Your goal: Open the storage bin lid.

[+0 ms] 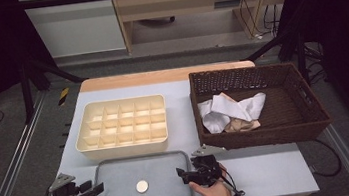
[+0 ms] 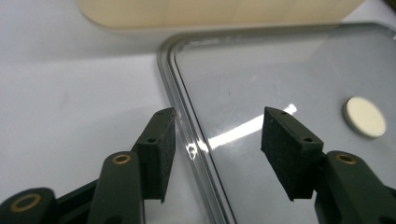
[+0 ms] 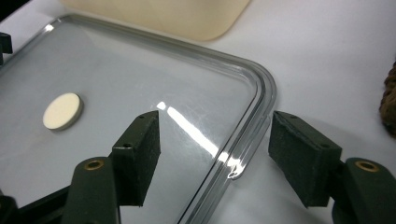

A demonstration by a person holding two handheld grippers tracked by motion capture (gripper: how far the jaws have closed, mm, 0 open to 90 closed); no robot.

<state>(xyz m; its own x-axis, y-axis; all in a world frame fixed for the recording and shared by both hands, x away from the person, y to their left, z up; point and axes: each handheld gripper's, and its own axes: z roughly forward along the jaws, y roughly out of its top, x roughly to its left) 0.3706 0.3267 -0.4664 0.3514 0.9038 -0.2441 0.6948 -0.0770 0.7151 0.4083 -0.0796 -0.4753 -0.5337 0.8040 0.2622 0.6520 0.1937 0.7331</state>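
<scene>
Two grippers are being held low at one metal tray on the counter: left gripper and right gripper, fingers apart, each astride a rim. One white disc is lying inside.

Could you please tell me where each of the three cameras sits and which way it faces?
High view: above the person's side, looking forward and down on the table, compartment box, basket and clear lid; both hands show.
Left gripper view: rides the left gripper, whose open fingers straddle the lid's left rim.
Right gripper view: rides the right gripper, open across the lid's right rim.
All three views share the lid and its round white knob.
</scene>
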